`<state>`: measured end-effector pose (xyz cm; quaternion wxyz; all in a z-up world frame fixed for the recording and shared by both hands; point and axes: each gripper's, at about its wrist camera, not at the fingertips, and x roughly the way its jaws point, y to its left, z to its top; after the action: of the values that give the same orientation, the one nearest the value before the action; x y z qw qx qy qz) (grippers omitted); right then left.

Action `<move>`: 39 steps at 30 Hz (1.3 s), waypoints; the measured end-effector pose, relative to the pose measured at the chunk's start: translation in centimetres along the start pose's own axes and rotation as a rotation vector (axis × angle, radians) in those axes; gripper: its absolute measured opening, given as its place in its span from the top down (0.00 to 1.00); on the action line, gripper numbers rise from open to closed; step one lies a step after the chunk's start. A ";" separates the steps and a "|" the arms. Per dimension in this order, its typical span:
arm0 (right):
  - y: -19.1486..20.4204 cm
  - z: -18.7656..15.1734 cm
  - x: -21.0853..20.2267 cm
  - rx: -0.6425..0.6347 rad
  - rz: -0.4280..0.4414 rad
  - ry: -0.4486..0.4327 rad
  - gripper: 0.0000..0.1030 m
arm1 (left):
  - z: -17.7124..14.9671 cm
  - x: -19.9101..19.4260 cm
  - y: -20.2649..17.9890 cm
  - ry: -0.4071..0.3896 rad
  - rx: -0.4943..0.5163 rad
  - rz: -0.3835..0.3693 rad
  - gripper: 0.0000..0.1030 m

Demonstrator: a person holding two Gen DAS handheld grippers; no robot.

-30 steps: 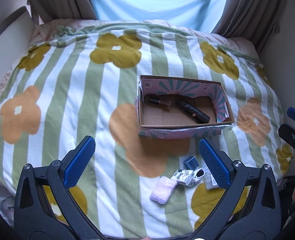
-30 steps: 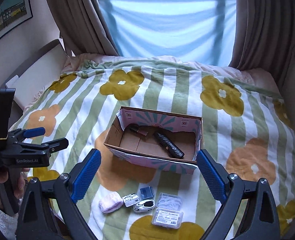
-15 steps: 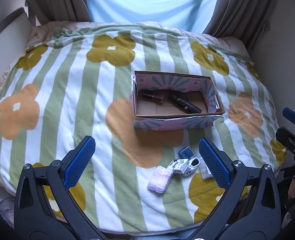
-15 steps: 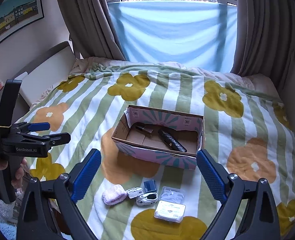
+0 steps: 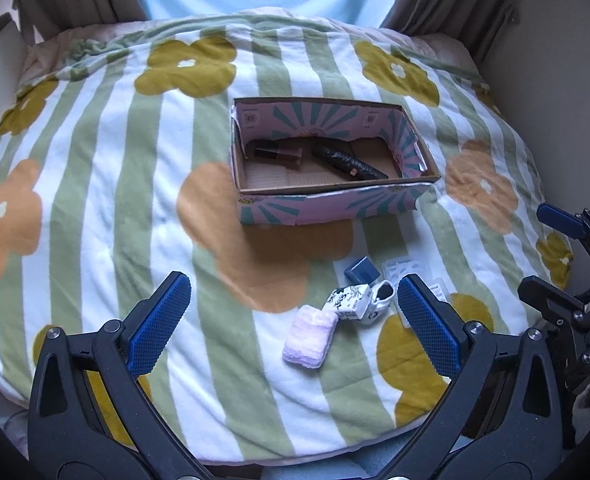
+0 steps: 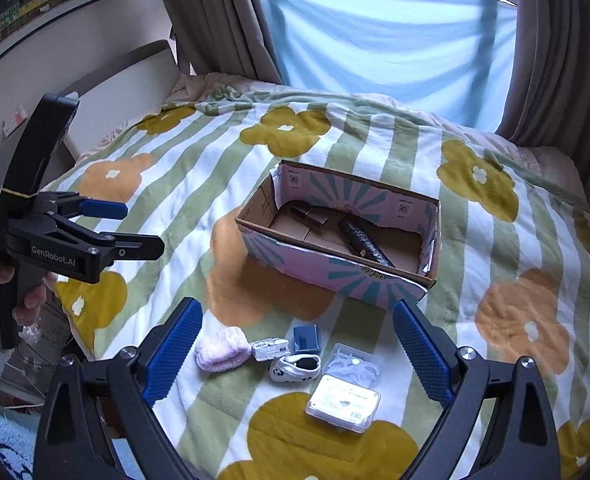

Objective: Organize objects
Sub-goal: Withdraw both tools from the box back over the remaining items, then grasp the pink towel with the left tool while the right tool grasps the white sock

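Both tongs wide apart, nothing in either. Left tongs [image 5: 291, 324] hang over the near edge of the bed [image 5: 95, 184], right tongs [image 6: 297, 350] likewise, w/ the small stuff sitting right between the right one's blue pads.

Straight ahead and below the right tongs: pink fuzzy pouch [image 6: 223, 349], printed little box [image 6: 270, 349] touching it, dark blue block [image 6: 307, 338] just behind, tiny white shoe [image 6: 295, 368] in front of that, then two clear plastic cases [image 6: 345, 394], one overlapping the other, off to the right. From the left wrist view the same cluster lies right of centre, pink pouch nearest, its long axis running roughly away from the camera; the right pad hides part of the cases.

Beyond the pile, clear of it: the open cardboard box [image 5: 327, 200], long side across the view. Inside, a dark tube [image 5: 349, 160] lying diagonal and a brown bottle [image 5: 277, 153] on its side, apart.

My read: right hand is better lined up on the loose pile, so next pick prob. goes to it; pouch is the easy one for the left. Carry is short, forward into the box. Soft duvet, so things could sink or tip when pressed.
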<state>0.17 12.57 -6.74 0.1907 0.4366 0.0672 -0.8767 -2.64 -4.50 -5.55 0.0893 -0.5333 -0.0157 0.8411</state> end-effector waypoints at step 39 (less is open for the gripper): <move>0.2 -9.0 20.5 -0.211 0.108 0.340 0.30 | -9.3 21.2 -1.4 0.332 0.202 -0.160 0.46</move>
<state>-4.29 9.30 -28.47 0.2678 0.5587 0.1662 -0.7671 -2.91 -0.21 -28.37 0.2099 -0.6499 0.0413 0.7293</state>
